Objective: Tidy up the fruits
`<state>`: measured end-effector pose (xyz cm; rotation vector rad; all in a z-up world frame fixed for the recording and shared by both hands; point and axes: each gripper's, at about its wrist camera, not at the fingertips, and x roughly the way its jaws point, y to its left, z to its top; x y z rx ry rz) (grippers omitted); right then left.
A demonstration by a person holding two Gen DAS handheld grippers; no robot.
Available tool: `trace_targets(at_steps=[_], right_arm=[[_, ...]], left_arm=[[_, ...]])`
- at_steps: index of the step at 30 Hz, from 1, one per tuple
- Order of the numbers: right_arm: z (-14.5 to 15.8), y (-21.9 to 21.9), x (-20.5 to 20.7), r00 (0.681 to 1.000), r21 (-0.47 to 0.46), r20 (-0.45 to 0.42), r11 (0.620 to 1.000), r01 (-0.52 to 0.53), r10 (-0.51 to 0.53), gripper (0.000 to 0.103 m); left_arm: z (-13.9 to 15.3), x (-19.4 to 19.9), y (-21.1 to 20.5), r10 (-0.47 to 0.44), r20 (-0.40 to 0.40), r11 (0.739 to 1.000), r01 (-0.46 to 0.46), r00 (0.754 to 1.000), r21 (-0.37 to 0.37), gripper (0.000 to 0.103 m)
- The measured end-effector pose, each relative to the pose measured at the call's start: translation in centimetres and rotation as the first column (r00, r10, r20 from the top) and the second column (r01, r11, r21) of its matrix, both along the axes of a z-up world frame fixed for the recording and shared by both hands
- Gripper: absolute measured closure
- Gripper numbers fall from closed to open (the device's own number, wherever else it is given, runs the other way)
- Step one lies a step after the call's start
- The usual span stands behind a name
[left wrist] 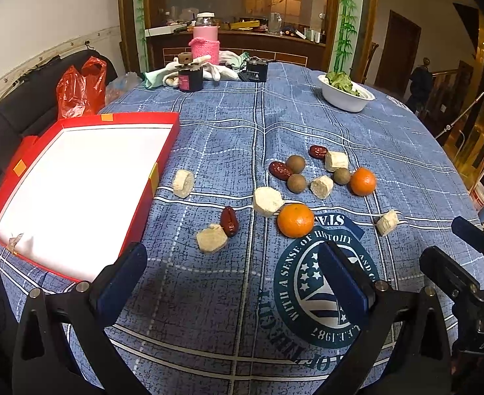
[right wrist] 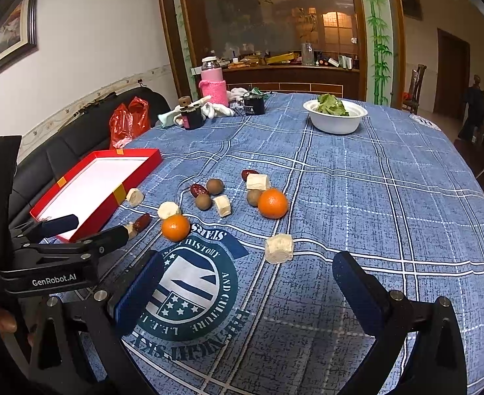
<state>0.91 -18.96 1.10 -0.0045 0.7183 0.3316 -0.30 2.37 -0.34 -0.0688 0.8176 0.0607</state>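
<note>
Fruits [left wrist: 296, 220] loose beside red box [left wrist: 116, 119]

scattered fruits [right wrist: 272, 203] beside red box [right wrist: 136, 177]

A blue plaid tablecloth [right wrist: 390, 204] covers the table, printed with a round teal emblem [right wrist: 192, 289] bearing stars and lettering. At the far side sits a white bowl [right wrist: 335, 121] of leafy greens [right wrist: 332, 104]. Near it a pink bottle [right wrist: 213, 86] in a knitted pink sleeve stands behind crumpled white cloths [right wrist: 215, 109], flanked by two small dark jars [left wrist: 190, 78] [left wrist: 256, 70]; the nearer jar carries what may be a wooden stopper. An orange plastic bag [left wrist: 80, 87] rests on the black sofa [left wrist: 17, 112] beside the table. Beyond, a wooden counter [right wrist: 291, 74] holds clutter, framed by painted bamboo [right wrist: 378, 39].
</note>
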Motion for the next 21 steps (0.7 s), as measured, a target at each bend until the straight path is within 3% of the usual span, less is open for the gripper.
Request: trace_targets(at_steps=[21], right_arm=[[-0.38, 0.53, 0.32, 1.000, -0.017, -0.007, 1.000, -0.002, 0.002, 0.000]], left_arm=[[-0.27, 0.24, 0.03, -0.005, -0.012, 1.000, 0.005, 1.000, -0.001, 0.000]])
